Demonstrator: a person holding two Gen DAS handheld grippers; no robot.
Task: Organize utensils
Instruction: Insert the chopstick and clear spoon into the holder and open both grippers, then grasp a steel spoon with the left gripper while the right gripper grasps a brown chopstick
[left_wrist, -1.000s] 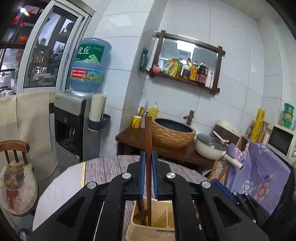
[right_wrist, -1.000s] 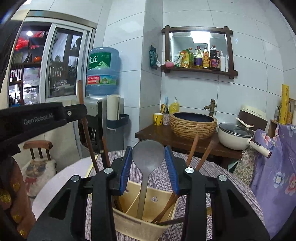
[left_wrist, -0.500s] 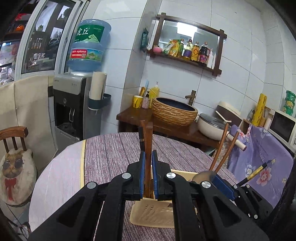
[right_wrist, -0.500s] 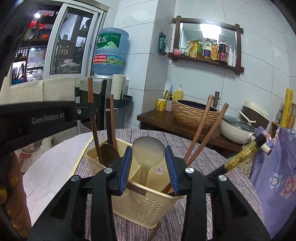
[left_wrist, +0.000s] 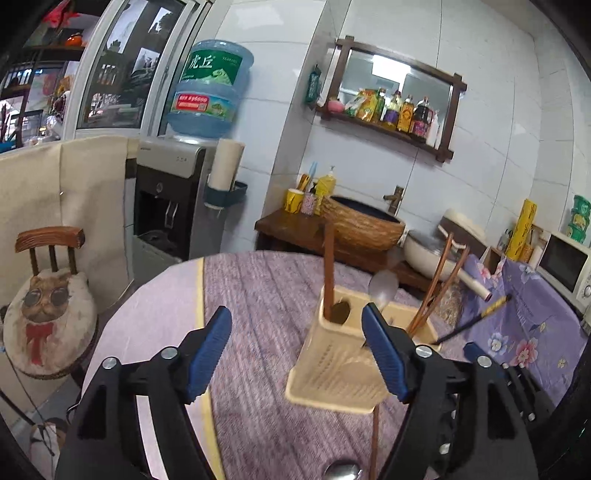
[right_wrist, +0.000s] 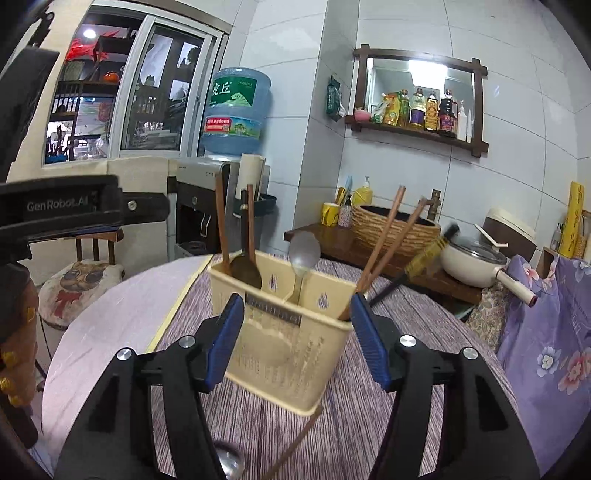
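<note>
A cream plastic utensil caddy stands on the round table with its striped purple cloth; it also shows in the left wrist view. Wooden spoons stand in its left compartment, a metal spoon in the middle, wooden chopsticks on the right. A black and gold stick leans behind the caddy. My right gripper is open in front of the caddy. My left gripper is open, left of and nearer than the caddy. A chopstick and a spoon bowl lie on the table before the caddy.
Behind the table stand a water dispenser, a wooden sink counter with a woven basin and a white pot. A chair with a cat cushion is at the left. A purple floral cloth is at the right.
Both grippers have opened and pulled back from the caddy. The left let go of the wooden spoon, the right of the metal spoon; both now stand in the caddy.
</note>
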